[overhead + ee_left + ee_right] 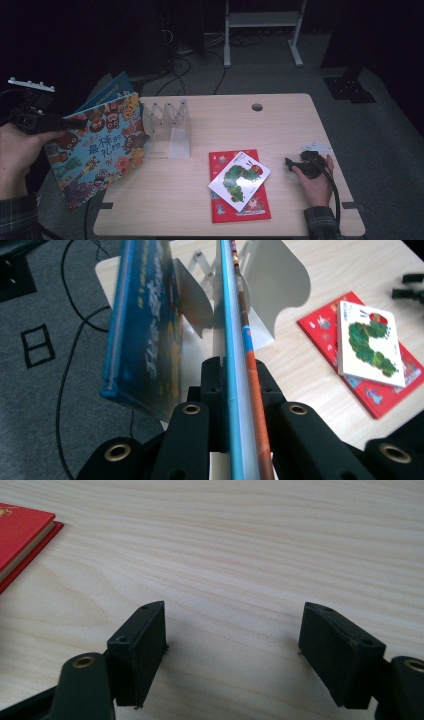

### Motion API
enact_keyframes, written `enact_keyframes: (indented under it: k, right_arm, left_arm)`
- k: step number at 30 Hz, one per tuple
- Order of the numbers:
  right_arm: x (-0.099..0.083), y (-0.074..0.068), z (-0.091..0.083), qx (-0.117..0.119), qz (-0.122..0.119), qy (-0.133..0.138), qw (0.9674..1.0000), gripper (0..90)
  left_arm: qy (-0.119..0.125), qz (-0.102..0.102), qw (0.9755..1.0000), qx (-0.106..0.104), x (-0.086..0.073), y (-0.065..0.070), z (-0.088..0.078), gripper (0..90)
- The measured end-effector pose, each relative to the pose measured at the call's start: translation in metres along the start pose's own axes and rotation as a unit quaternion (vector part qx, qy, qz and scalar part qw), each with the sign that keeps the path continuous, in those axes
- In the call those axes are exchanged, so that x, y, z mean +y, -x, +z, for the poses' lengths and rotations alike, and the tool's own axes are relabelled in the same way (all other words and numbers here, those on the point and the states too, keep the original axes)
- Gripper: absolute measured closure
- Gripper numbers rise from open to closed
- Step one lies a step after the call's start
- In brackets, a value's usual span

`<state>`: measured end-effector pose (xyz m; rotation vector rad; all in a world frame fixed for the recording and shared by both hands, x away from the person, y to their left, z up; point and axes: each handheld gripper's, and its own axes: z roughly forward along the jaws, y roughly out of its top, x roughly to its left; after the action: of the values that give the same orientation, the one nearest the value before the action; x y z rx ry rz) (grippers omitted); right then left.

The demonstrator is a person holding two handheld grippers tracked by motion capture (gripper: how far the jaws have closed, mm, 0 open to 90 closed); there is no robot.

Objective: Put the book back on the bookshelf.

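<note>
My left gripper (pixel 64 122) is at the table's left edge, shut on the edge of a thin, colourful picture book (pixel 95 150) that it holds up tilted. In the left gripper view the black jaws (pixel 239 372) clamp that book's edge (pixel 235 315), which points toward the white divider rack (pixel 280 285). A blue book (pixel 145 330) stands upright just left of it, by the rack's end (pixel 170 130). My right gripper (pixel 292 164) rests on the table at the right, open, and its jaws (pixel 232 635) have only bare wood between them.
A white caterpillar book (pixel 239 180) lies askew on a red book (pixel 245 210) at the table's front middle, left of my right gripper. The red book's corner (pixel 20 535) is in the right gripper view. A cable hole (pixel 257 107) sits near the table's far edge.
</note>
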<state>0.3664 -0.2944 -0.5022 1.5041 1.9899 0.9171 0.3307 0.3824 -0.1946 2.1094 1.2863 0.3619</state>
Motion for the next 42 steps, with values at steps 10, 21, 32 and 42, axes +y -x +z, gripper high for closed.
enact_keyframes:
  k: [10, 21, 32, 42]
  right_arm:
    - [0.000, 0.000, 0.000, 0.000, 0.000, 0.000, 1.0000, 25.9]
    - [0.000, 0.000, 0.000, 0.000, 0.000, 0.000, 1.0000, 25.9]
    - [0.000, 0.000, 0.000, 0.000, -0.001, 0.000, 1.0000, 25.9]
    - [0.000, 0.000, 0.000, 0.000, -0.001, 0.000, 1.0000, 26.0]
  left_arm:
    - [0.018, -0.010, 0.9995, 0.023, 0.011, -0.003, 0.020, 80.4]
    - [0.035, -0.022, 0.9976, 0.056, 0.016, -0.008, 0.045, 80.4]
    - [0.045, -0.039, 0.9963, 0.062, 0.009, -0.013, 0.065, 80.3]
    - [0.032, -0.043, 0.9969, 0.057, -0.007, -0.018, 0.075, 80.0]
